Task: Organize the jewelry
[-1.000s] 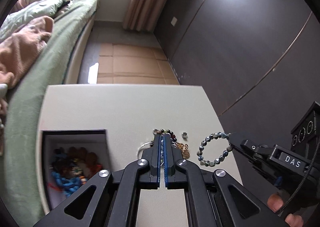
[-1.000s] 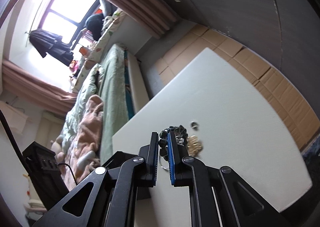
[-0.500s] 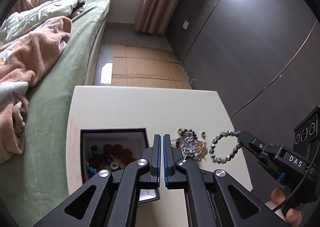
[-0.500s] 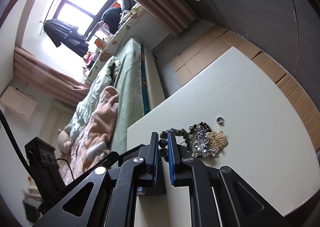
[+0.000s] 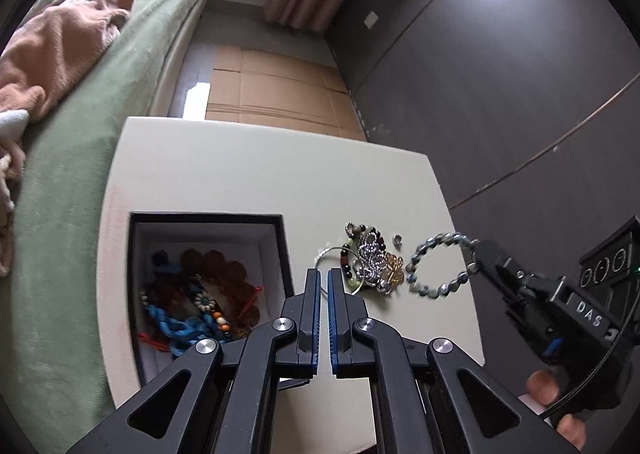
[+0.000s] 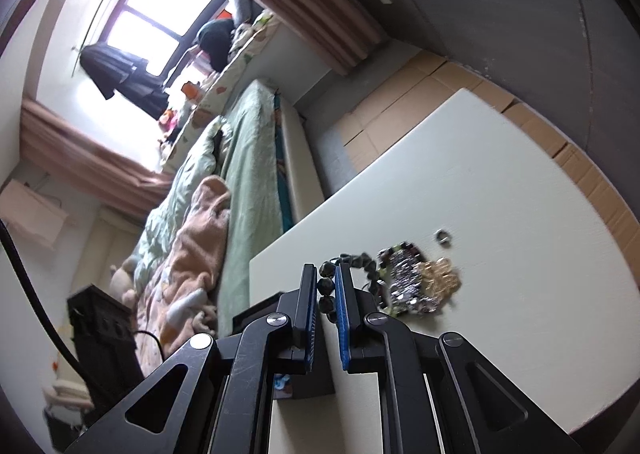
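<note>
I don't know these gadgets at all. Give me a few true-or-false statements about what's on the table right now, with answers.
1. The right gripper grips a bead bracelet. True.
2. The black box has a lid on it. False: it stands open, with jewelry inside.
3. The left gripper holds a necklace. False: nothing sits between its nearly closed jaws.
4. A small pile of jewelry lies on the table outside the box. True.
5. A small ring lies beside the pile. True.
</note>
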{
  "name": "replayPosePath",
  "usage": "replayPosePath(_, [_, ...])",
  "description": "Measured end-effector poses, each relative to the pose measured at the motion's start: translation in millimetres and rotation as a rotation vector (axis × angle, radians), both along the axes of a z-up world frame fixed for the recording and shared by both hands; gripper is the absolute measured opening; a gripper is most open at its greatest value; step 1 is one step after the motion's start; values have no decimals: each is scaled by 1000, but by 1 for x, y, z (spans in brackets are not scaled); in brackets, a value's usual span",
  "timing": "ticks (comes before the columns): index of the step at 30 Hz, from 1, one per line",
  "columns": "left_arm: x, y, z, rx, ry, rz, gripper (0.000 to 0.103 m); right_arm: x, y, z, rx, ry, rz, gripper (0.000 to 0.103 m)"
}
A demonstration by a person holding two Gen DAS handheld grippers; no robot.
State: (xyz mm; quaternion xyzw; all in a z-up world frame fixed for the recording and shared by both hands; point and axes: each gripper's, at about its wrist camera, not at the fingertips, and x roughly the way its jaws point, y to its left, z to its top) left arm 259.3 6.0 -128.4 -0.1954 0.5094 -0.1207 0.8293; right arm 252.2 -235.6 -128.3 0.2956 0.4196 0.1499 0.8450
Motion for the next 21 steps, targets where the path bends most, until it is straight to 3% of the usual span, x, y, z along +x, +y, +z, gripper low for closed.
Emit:
replayPosePath(1, [1, -3, 0, 0, -3, -8, 7, 0, -3, -1, 1, 4, -9, 10])
replayPosePath(3, [1, -10, 2, 11, -12, -21, 39, 0, -10, -3, 12, 14, -25, 10])
replayPosePath(4, [2, -14, 2, 17, -19, -29, 81, 0, -14, -3, 18, 18, -34, 11])
replayPosePath(5, [2, -16, 3, 18, -26, -34, 102, 0, -17, -3, 21, 19, -42, 11])
replayPosePath(8, [3, -25, 8, 16, -54, -48, 102, -1, -25, -1, 32, 17, -61, 11])
replayPosePath(10, [3, -33, 9, 61, -73, -58, 100, -1, -32, 0, 44, 17, -70, 11])
replayPosePath(12, [2, -53, 11, 199, -103, -104, 96, -1, -38, 1, 56, 18, -80, 11])
replayPosePath(15, [-1, -76, 4, 333, -130, -179, 81, -2, -52, 3, 75, 17, -102, 11])
replayPosePath(19, [2, -89, -16, 386, -93, -244, 51, -6, -72, 6, 96, 11, -141, 11])
replayPosePath(21, [4, -94, -25, 404, -75, -264, 46, -6, -79, 6, 106, 12, -151, 11])
